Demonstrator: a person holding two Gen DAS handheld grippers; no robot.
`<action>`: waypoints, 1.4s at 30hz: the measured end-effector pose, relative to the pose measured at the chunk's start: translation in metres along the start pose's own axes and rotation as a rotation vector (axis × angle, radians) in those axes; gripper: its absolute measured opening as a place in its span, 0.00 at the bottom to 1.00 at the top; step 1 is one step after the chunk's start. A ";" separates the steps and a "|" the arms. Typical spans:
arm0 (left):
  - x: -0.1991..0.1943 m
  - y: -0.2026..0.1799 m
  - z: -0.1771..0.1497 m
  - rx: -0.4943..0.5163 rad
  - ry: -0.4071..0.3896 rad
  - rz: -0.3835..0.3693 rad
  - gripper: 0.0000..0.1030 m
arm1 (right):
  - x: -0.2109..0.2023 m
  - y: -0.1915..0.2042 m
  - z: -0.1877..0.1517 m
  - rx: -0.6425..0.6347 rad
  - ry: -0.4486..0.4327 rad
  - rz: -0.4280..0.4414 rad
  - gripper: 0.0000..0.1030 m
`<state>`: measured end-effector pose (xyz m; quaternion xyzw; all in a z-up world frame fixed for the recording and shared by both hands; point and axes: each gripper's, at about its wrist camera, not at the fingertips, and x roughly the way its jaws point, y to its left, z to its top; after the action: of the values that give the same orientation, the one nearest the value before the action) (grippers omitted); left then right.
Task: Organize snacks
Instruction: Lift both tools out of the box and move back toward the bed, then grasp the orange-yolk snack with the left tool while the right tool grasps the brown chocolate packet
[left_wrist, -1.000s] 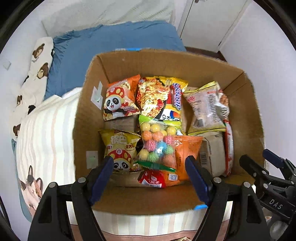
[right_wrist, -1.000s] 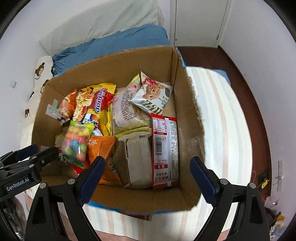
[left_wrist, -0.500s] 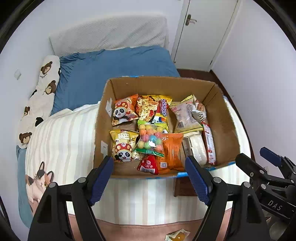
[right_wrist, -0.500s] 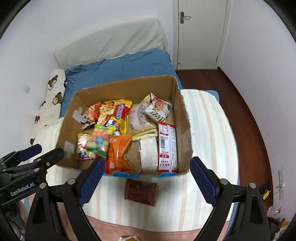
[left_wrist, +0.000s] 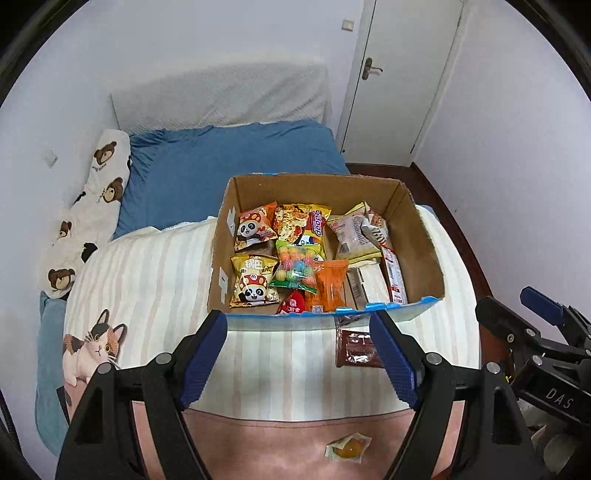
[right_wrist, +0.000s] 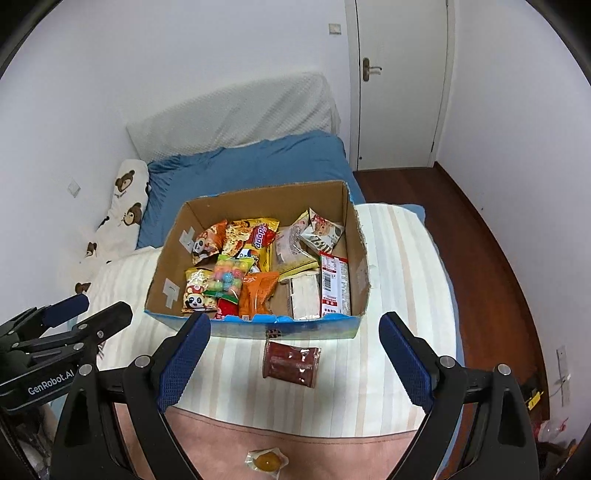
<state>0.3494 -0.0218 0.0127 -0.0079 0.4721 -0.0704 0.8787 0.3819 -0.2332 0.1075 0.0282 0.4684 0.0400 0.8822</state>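
An open cardboard box (left_wrist: 421, 236) (right_wrist: 358, 266) full of snack packets stands on the striped bedspread. A dark red packet (left_wrist: 354, 349) (right_wrist: 291, 363) lies on the bedspread just in front of the box. A small clear packet with an orange sweet (left_wrist: 347, 448) (right_wrist: 266, 459) lies nearer, on the pink blanket. My left gripper (left_wrist: 299, 358) is open and empty, high above the bed in front of the box. My right gripper (right_wrist: 295, 360) is open and empty, above the dark red packet.
A blue sheet (left_wrist: 221, 162) and bear-print pillow (left_wrist: 92, 206) lie behind the box. A white door (right_wrist: 399, 81) and wooden floor (right_wrist: 491, 251) are to the right. A cat print (left_wrist: 92, 347) marks the bedspread's left side.
Both grippers have pulled back and up from just over the box. The whole box, the dark red packet and the orange sweet packet have come into view.
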 end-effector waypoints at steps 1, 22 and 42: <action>-0.005 -0.001 -0.003 0.003 -0.012 0.004 0.76 | -0.007 0.000 -0.003 0.001 -0.012 0.001 0.92; -0.012 -0.035 -0.085 0.058 0.019 0.057 0.76 | -0.043 -0.045 -0.083 0.124 -0.027 0.041 0.96; 0.213 -0.094 -0.226 0.132 0.626 -0.053 0.55 | 0.071 -0.148 -0.222 0.320 0.323 -0.005 0.96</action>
<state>0.2666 -0.1306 -0.2815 0.0589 0.7135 -0.1226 0.6873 0.2440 -0.3710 -0.0887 0.1601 0.6040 -0.0330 0.7801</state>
